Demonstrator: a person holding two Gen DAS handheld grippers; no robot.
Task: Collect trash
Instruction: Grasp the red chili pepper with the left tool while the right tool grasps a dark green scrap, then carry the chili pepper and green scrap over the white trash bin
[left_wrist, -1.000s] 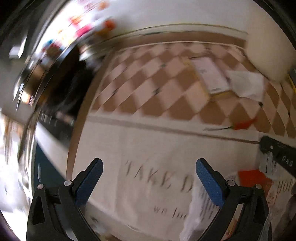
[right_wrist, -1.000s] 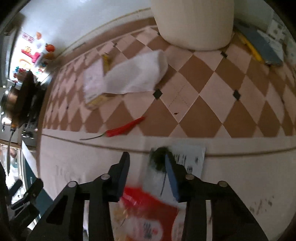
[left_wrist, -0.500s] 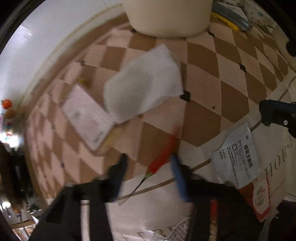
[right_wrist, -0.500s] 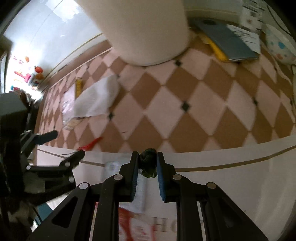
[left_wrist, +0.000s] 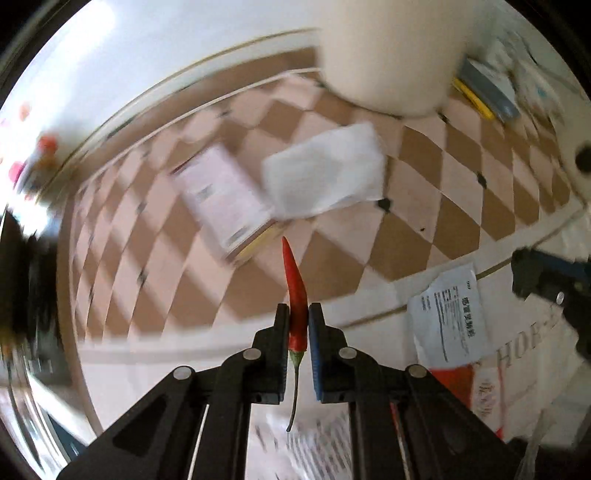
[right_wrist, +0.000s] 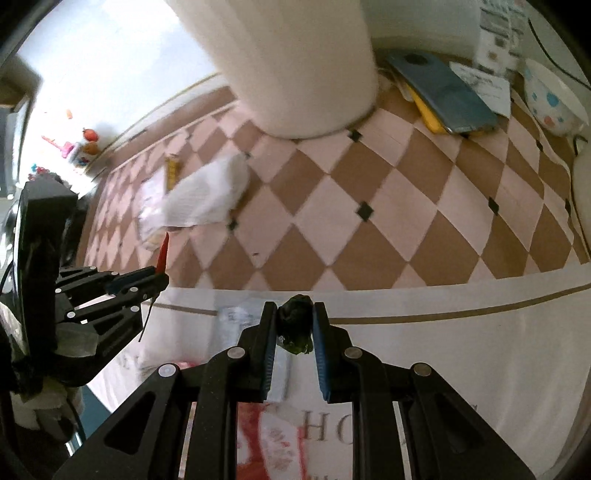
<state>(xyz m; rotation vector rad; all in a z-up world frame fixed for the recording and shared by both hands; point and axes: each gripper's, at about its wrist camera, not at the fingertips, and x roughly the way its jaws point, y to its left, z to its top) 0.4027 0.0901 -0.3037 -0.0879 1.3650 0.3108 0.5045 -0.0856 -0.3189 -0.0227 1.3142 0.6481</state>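
Daylight glared from the upper left, blowing out the wall (left_wrist: 155, 48). The left view smeared with motion blur; both bent and darkened toward their edges.

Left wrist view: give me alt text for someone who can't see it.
The left gripper, whose jaws have just been closing, pinches a red chili, tip pointing away, above a checkered tablecloth with a white napkin beyond.

A home dining or kitchen spot: a surface (right_wrist: 424, 206) under a checked brown-and-pink cloth, a polka-dot bowl (right_wrist: 554, 99), a paper napkin (left_wrist: 325, 173), and blurred colourful magnets (right_wrist: 79, 147) at left.
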